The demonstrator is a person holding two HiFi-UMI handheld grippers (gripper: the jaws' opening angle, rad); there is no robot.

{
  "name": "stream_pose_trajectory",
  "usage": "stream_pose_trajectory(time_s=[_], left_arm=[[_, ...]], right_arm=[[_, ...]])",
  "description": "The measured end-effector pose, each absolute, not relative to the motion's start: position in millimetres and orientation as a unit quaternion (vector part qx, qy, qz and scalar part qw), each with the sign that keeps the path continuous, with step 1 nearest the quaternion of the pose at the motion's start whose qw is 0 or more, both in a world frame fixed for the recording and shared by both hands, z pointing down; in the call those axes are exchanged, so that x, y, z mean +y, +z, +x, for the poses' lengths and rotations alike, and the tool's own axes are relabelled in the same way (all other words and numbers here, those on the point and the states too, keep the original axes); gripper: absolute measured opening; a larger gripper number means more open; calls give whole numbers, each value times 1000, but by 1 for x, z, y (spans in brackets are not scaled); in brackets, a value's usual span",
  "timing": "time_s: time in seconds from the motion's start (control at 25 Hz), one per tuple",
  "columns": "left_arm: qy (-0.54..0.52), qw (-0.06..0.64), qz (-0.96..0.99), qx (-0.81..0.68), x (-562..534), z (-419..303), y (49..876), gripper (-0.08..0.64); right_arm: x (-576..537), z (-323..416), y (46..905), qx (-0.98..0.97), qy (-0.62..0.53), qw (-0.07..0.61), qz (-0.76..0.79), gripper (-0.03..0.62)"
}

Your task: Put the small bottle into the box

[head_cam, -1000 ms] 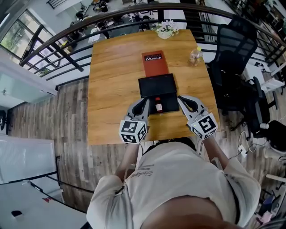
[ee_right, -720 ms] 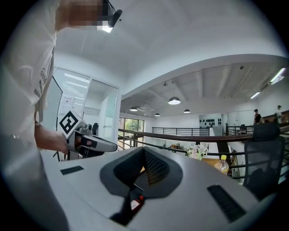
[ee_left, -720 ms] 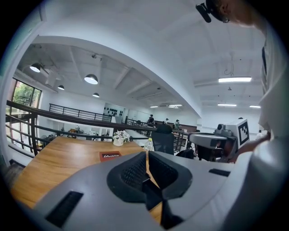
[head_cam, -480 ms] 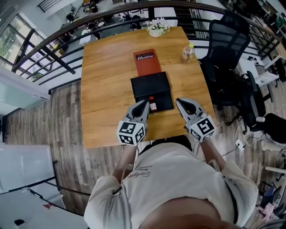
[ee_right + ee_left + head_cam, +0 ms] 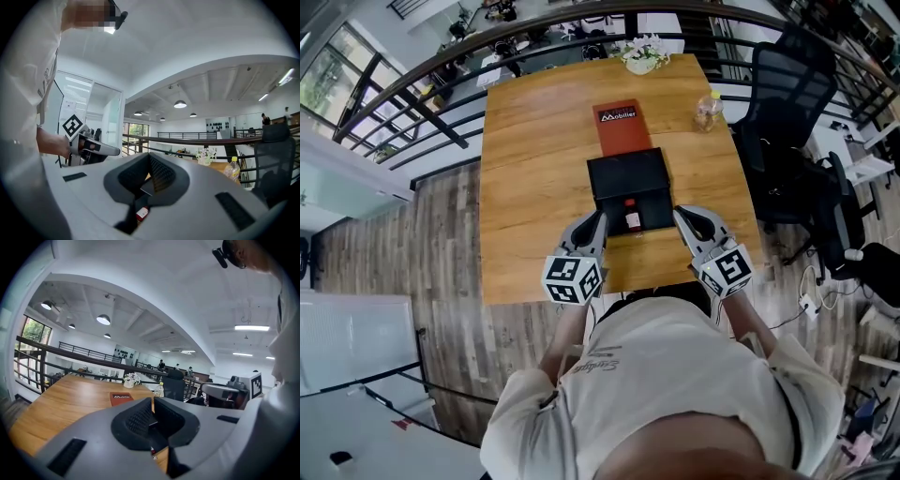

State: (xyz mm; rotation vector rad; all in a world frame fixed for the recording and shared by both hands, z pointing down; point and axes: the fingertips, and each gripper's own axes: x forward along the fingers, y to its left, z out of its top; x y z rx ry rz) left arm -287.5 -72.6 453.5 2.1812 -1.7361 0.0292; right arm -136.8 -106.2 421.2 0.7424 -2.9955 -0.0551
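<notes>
Two grippers are held at the near side of the box, which lies open and black on the wooden table. The left gripper is placed just beside the box's near-left corner, and the right gripper just beside its near-right corner. In the left gripper view the jaws are seen pressed together, with nothing clamped between them. In the right gripper view the jaws are likewise closed tip to tip and nothing is gripped.

The small bottle (red cap, pale body) is seen inside the near half of the box, between the two gripper tips and touched by neither. Whether it stands upright or lies flat cannot be told. A bit of its label is glimpsed below the shut jaws in the right gripper view.

A red booklet is laid just beyond the box's far edge. A clear plastic bottle is set to the far right of the box, well apart. A flower pot is placed far beyond the box, at the table's far edge. An office chair is parked off the table, right of the box.
</notes>
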Motion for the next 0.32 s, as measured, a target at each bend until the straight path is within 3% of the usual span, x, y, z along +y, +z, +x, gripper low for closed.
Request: stream_pose_trajectory(time_s=[0.32], left_arm=[[-7,184,786,-590,-74,-289,454,29]], right_arm=[[-113,-139,421,-968,-33,36,246,-5]])
